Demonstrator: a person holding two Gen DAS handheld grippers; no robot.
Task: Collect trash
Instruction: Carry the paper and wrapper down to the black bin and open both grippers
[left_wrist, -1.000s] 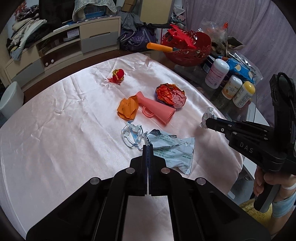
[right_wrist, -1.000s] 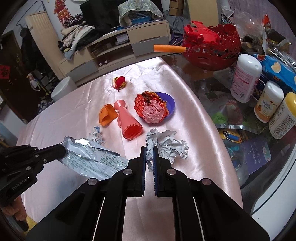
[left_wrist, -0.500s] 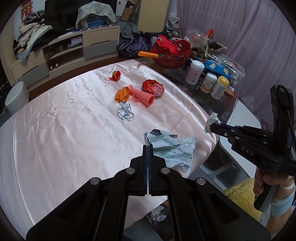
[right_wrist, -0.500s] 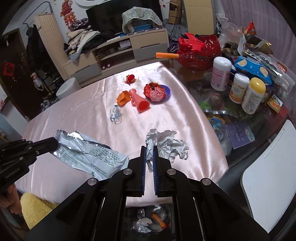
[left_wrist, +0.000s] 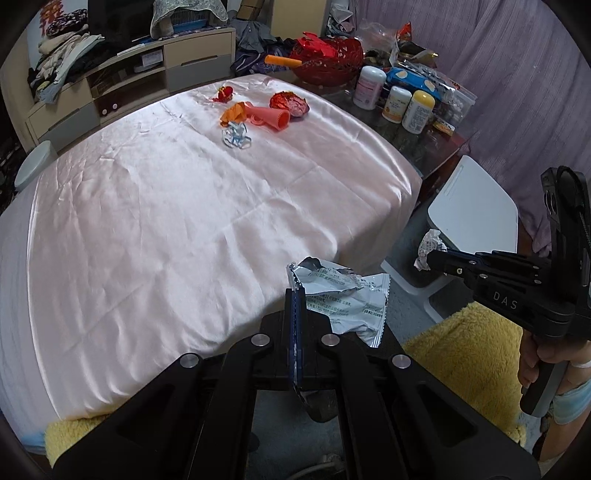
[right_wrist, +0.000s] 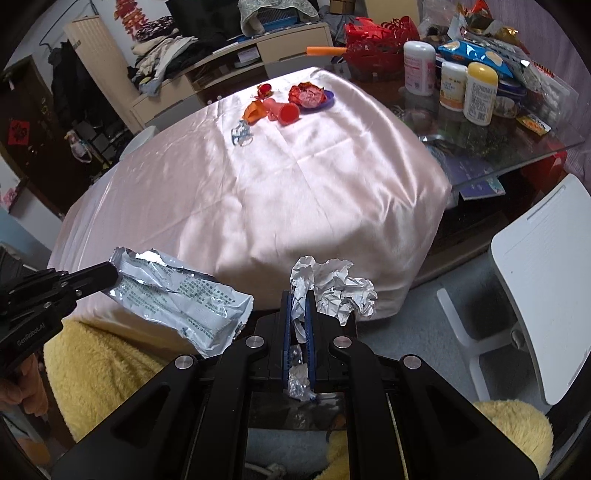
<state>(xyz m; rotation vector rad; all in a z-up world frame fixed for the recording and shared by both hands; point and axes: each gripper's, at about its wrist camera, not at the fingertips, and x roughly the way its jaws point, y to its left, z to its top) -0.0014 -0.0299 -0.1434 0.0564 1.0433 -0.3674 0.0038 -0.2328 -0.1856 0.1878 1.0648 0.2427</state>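
Pink tablecloth (left_wrist: 166, 206) fills twelve o'clock; left gripper (left_wrist: 295, 295) pinches a foil wrapper (left_wrist: 343, 306), right gripper (right_wrist: 300, 295) clamps crumpled paper (right_wrist: 332, 288).

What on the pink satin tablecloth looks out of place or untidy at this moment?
At the far end of the pink satin tablecloth litter lies in a loose cluster: a crumpled red foil wrapper on a purple dish, an orange paper scrap, a coral ribbed cone on its side, and a clear crumpled plastic piece.

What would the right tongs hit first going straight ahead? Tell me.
Probably the pink cloth's draped near edge. The right tongs, shut on crumpled paper, point down at it from off the table; depth is unclear, so they might instead pass low toward the floor.
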